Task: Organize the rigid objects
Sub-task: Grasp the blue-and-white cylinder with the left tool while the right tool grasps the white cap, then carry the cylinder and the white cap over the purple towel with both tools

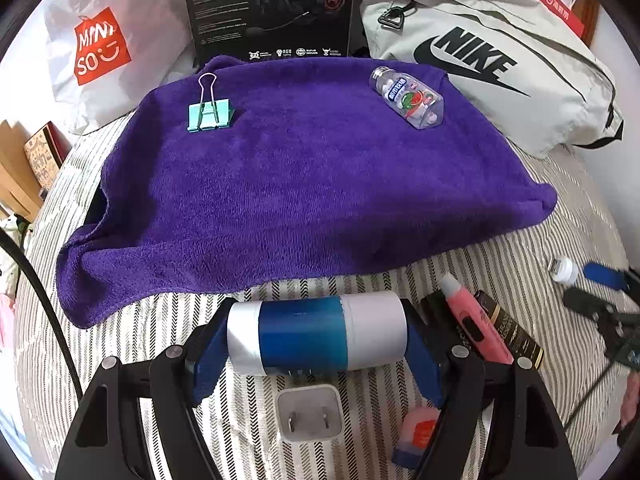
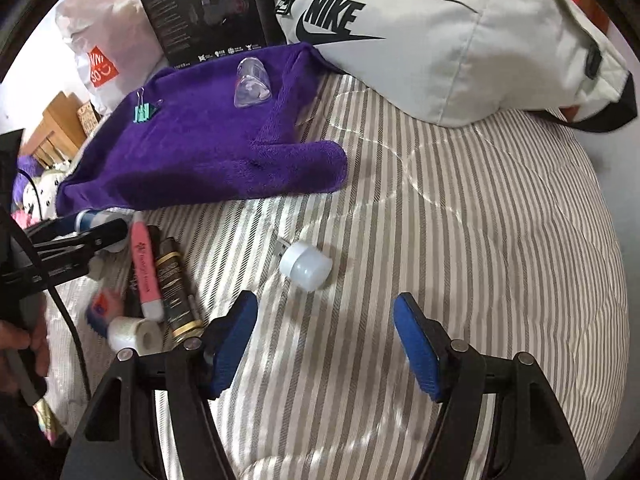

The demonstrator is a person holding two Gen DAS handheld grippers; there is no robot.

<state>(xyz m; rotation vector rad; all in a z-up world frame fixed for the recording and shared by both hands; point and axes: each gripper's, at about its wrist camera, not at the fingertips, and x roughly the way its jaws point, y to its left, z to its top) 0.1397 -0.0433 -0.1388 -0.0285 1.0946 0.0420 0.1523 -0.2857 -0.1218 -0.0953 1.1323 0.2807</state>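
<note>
My left gripper [image 1: 316, 340] is shut on a blue and silver cylinder [image 1: 316, 334], its blue pads against both ends, low over the striped bedcover [image 1: 500, 256]. Under it lies a white charger plug [image 1: 310, 414]. A pink cutter [image 1: 476, 328] and a dark gold-banded tube [image 1: 510, 334] lie to its right. On the purple towel [image 1: 300, 184] rest a teal binder clip [image 1: 209, 114] and a clear bottle [image 1: 408, 96]. My right gripper [image 2: 326, 344] stands open and holds nothing, just short of a small white dome light [image 2: 306, 266]. A white tape roll [image 2: 134, 334] lies to its left.
A grey Nike bag [image 2: 460, 40] lies at the back right of the bed. A black box [image 1: 272, 8] and a white Miniso bag [image 1: 104, 48] stand behind the towel. A black cable [image 1: 44, 300] runs down the left. A hand [image 2: 20, 344] is at the left edge.
</note>
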